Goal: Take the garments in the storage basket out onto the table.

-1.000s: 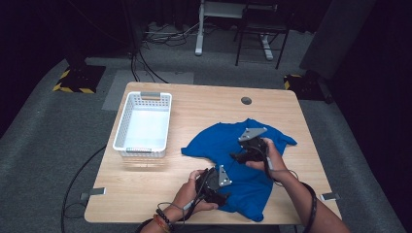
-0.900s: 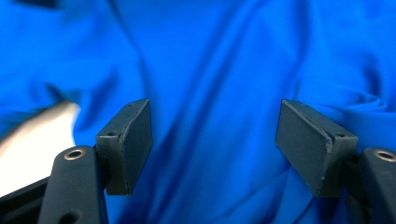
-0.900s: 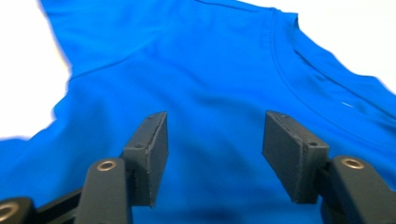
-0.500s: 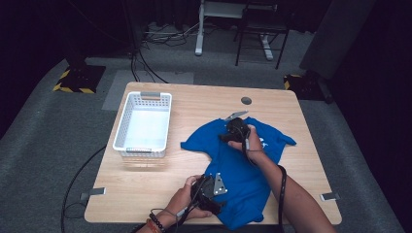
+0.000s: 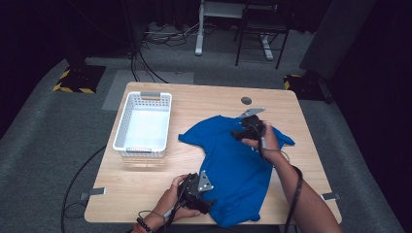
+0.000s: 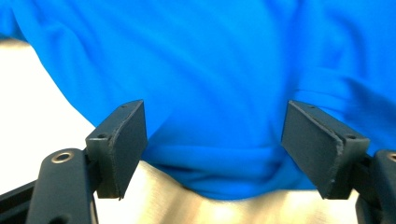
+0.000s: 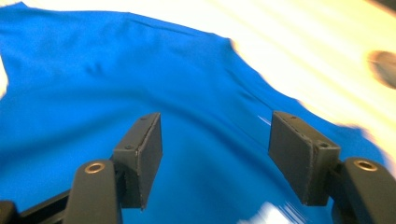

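The blue T-shirt (image 5: pixel 236 165) lies rumpled on the right half of the wooden table (image 5: pixel 204 104), right of the white basket (image 5: pixel 143 125). It looks light, limp and easily bunched. My left gripper (image 6: pixel 215 149) gapes wide at its near hem, my right gripper (image 7: pixel 215 158) equally wide over its far end; both hold nothing. I'd pinch hem and shoulder edges.

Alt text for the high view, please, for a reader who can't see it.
A blue T-shirt lies spread on a wooden table, with a person's left gripper at its near hem and right gripper over its far end, both open. An empty white basket sits to the shirt's left.
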`<state>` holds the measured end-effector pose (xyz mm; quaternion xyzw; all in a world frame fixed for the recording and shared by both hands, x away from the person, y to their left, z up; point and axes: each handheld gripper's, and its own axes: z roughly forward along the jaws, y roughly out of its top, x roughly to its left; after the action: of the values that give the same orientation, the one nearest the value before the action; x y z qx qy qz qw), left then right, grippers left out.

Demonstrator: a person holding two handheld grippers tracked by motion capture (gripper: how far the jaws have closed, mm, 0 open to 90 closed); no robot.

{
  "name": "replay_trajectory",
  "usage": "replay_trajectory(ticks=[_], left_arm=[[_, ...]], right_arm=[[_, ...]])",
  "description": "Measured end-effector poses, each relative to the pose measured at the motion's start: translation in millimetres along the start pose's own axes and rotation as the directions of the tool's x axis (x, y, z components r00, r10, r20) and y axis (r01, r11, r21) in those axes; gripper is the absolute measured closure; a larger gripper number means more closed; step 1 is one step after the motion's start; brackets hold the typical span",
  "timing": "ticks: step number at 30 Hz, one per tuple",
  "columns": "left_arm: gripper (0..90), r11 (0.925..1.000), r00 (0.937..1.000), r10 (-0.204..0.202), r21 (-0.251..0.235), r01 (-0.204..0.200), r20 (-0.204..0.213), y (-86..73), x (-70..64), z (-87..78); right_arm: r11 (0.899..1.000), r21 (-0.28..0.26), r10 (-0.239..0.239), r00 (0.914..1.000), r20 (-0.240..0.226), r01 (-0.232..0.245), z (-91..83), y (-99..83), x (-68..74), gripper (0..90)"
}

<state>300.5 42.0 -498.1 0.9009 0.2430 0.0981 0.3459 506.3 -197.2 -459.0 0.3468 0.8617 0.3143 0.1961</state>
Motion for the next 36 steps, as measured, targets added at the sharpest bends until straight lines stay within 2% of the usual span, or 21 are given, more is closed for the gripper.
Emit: replay_trajectory(ticks=[2, 4, 6, 8, 10, 12, 13, 14, 15, 17, 18, 19, 21, 23, 24, 26, 28, 29, 31, 34, 36], left_arm=[[21.6, 0.9997, 0.9999, -0.01, -0.022, 0.01, 0.01, 0.4, 0.5, -2.4], [21.6, 0.9991, 0.9993, -0.02, -0.038, 0.021, 0.032, 3.9, -0.8, -1.5], [21.6, 0.9993, 0.9989, -0.003, -0.038, 0.005, 0.046, 8.3, -5.8, 3.1], [21.6, 0.9995, 0.9981, 0.024, -0.021, -0.023, 0.057, 12.2, -12.9, 9.1], [21.3, 0.9985, 0.9963, 0.055, -0.003, -0.055, 0.066, 15.2, -17.3, 13.8], [21.2, 0.9969, 0.9943, 0.077, 0.01, -0.078, 0.075, 16.3, -20.3, 17.1], [21.3, 0.9955, 0.9933, 0.091, 0.019, -0.093, 0.072, 16.1, -21.8, 17.9], [21.3, 0.9939, 0.9926, 0.104, 0.03, -0.106, 0.062, 15.3, -23.1, 18.3], [21.2, 0.994, 0.9925, 0.105, 0.024, -0.106, 0.063, 13.5, -23.5, 17.6], [21.4, 0.9938, 0.9919, 0.106, 0.024, -0.108, 0.069, 9.8, -21.6, 14.4], [21.4, 0.9941, 0.992, 0.105, 0.02, -0.107, 0.071, 7.3, -19.9, 12.6], [21.5, 0.9945, 0.992, 0.1, 0.025, -0.102, 0.078, 4.6, -18.1, 10.1], [21.4, 0.996, 0.9934, 0.083, 0.026, -0.085, 0.08, -1.1, -13.1, 5.2], [22.0, 0.9974, 0.9943, 0.066, 0.025, -0.068, 0.084, -6.2, -7.9, -0.1], [22.9, 0.9984, 0.9951, 0.053, 0.014, -0.054, 0.084, -8.1, -5.5, -3.0], [24.2, 0.9993, 0.9953, 0.007, -0.037, -0.004, 0.096, -8.7, -0.5, -8.3], [24.1, 0.998, 0.9972, -0.004, -0.062, 0.009, 0.074, -5.2, 1.9, -10.3], [24.1, 0.9977, 0.9977, -0.006, -0.068, 0.011, 0.067, -2.5, 1.6, -9.9], [24.0, 0.9974, 0.998, 0.006, -0.072, -0.002, 0.063, 3.4, -1.6, -5.4], [25.3, 0.998, 0.9971, 0.054, -0.035, -0.052, 0.054, 10.3, -9.4, 5.6], [25.7, 0.9974, 0.995, 0.069, -0.026, -0.067, 0.072, 12.2, -13.4, 11.1]], right_arm=[[1.0, 0.005, -0.024, 0.9992, 0.032, 0.024, -22.0, -16.0, -14.3, 35.1], [0.999, 0.04, -0.026, 0.993, 0.115, 0.021, -39.6, -36.3, -31.8, 35.0], [0.998, 0.048, 0.025, 0.9902, 0.137, -0.032, -54.3, -58.9, -51.5, 35.0], [0.993, 0.041, 0.106, 0.9803, 0.167, -0.114, -65.2, -80.5, -68.9, 35.1], [0.986, 0.045, 0.15, 0.9695, 0.193, -0.162, -69.5, -98.7, -80.4, 35.1], [0.975, 0.051, 0.204, 0.9611, 0.186, -0.217, -66.9, -111.8, -91.1, 35.0], [0.971, 0.064, 0.213, 0.9542, 0.21, -0.231, -65.3, -116.4, -95.3, 34.8], [0.967, 0.068, 0.224, 0.9435, 0.244, -0.247, -64.1, -120.2, -98.2, 34.6], [0.961, 0.064, 0.247, 0.9379, 0.244, -0.269, -63.1, -123.6, -101.4, 34.3], [0.949, 0.053, 0.294, 0.9316, 0.213, -0.312, -61.2, -128.7, -107.1, 32.8], [0.943, 0.052, 0.309, 0.9244, 0.224, -0.328, -60.3, -130.2, -108.8, 32.5], [0.941, 0.05, 0.315, 0.9221, 0.224, -0.334, -59.9, -131.2, -110.2, 31.9], [0.94, 0.048, 0.319, 0.9217, 0.22, -0.337, -59.3, -131.9, -112.2, 30.3], [0.933, 0.046, 0.339, 0.9157, 0.215, -0.357, -59.1, -132.8, -113.5, 30.1], [0.932, 0.044, 0.342, 0.9154, 0.212, -0.359, -59.0, -133.4, -114.0, 30.1], [0.929, 0.049, 0.351, 0.9148, 0.199, -0.367, -59.5, -133.6, -114.8, 30.4], [0.934, 0.056, 0.339, 0.9233, 0.181, -0.354, -62.3, -132.3, -114.7, 31.9], [0.936, 0.048, 0.336, 0.9241, 0.183, -0.349, -65.2, -131.6, -114.4, 32.2], [0.933, 0.031, 0.346, 0.9188, 0.191, -0.358, -70.1, -131.5, -114.0, 32.3], [0.938, 0.052, 0.33, 0.9269, 0.178, -0.344, -69.4, -133.0, -113.2, 31.3], [0.933, 0.054, 0.343, 0.9223, 0.179, -0.357, -68.9, -134.4, -114.5, 30.6]])
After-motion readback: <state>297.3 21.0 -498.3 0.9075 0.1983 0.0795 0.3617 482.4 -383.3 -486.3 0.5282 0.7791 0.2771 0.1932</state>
